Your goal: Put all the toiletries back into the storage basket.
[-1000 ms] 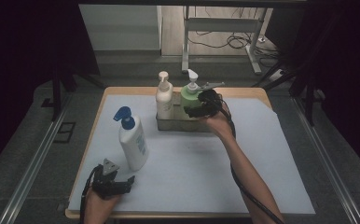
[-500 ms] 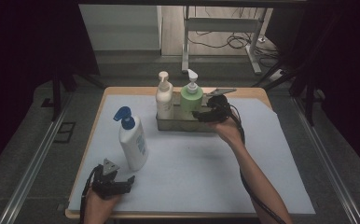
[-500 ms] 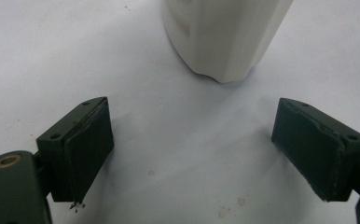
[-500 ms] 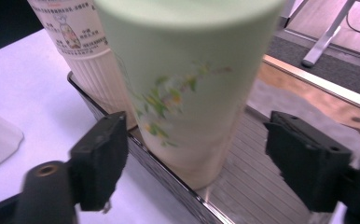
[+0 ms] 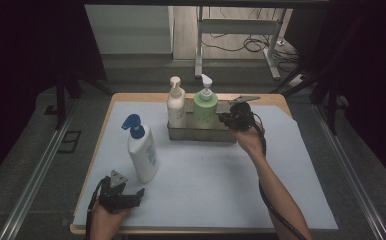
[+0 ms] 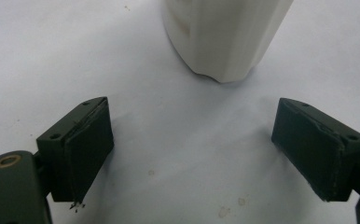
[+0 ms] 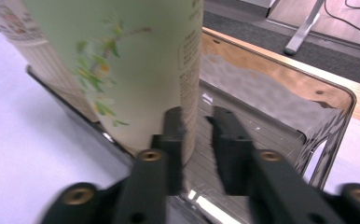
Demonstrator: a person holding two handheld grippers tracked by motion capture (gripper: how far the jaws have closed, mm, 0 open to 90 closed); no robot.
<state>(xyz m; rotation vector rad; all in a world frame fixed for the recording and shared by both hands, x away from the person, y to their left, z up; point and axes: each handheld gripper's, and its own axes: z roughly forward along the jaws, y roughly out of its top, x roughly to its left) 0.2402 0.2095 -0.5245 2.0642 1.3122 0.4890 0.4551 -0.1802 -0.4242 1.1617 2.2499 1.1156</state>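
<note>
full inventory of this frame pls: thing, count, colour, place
Table: 1, wood, centre.
Sheet: 1, white, covering the table.
Metal tray: 1, silver, far side of the sheet.
Cream pump bottle: 1, left end of the tray.
Green pump bottle: 1, in the tray beside the cream one.
White bottle with blue pump: 1, upright on the sheet, near left.
Left claw: black, open, by the white bottle's base.
Right claw: black, jaws just closing with nothing between them, beside the green bottle over the tray.
</note>
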